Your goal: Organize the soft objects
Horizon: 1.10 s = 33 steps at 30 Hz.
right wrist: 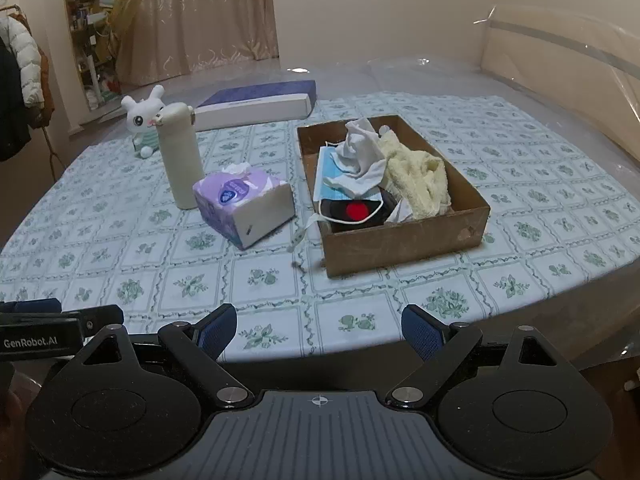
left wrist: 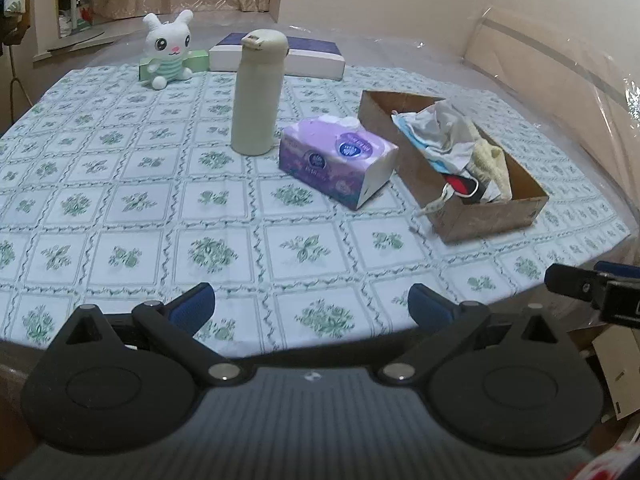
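Note:
A brown cardboard box [left wrist: 496, 216] [right wrist: 404, 242] on the table holds soft things: a white cloth [right wrist: 360, 156], a yellow towel [right wrist: 420, 180], a blue face mask [right wrist: 332, 176] and a dark item with a red dot [right wrist: 357, 211]. A purple tissue pack [left wrist: 336, 158] [right wrist: 244, 204] lies left of the box. A white plush bunny [left wrist: 168, 50] [right wrist: 144, 118] sits at the far left. My left gripper [left wrist: 311, 308] is open and empty above the near table edge. My right gripper [right wrist: 319, 330] is open and empty, near the table edge in front of the box.
A cream bottle [left wrist: 258, 92] [right wrist: 180, 156] stands beside the tissue pack. A flat white and purple box [left wrist: 280, 56] [right wrist: 256, 106] lies at the back, a green box [left wrist: 196, 62] behind the bunny. The floral tablecloth [left wrist: 160, 200] covers the table. Clear plastic sheeting [right wrist: 560, 60] lies at right.

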Available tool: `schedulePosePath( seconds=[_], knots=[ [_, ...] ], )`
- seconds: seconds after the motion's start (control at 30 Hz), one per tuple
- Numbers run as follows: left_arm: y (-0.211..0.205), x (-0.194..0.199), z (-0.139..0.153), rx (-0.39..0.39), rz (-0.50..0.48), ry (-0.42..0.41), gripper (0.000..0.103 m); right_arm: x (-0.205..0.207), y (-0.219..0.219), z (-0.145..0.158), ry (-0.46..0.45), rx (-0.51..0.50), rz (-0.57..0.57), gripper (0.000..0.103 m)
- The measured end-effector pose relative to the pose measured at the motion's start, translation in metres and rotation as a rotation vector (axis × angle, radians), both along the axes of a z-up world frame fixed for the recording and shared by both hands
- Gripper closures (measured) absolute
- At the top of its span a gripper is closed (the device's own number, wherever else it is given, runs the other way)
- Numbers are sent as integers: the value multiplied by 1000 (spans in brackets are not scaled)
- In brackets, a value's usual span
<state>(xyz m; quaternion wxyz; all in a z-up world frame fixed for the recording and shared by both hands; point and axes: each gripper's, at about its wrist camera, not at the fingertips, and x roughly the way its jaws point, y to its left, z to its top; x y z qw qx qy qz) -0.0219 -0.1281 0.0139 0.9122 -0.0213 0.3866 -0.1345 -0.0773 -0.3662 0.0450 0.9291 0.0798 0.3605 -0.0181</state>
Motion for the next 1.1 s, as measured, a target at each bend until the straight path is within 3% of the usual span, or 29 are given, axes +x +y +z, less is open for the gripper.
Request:
schedulePosePath(
  seconds=[1.1],
  knots=[
    [-3,-9,4,0,8,-23,1,-4,2,0,9,1,-16,14]
  ],
)
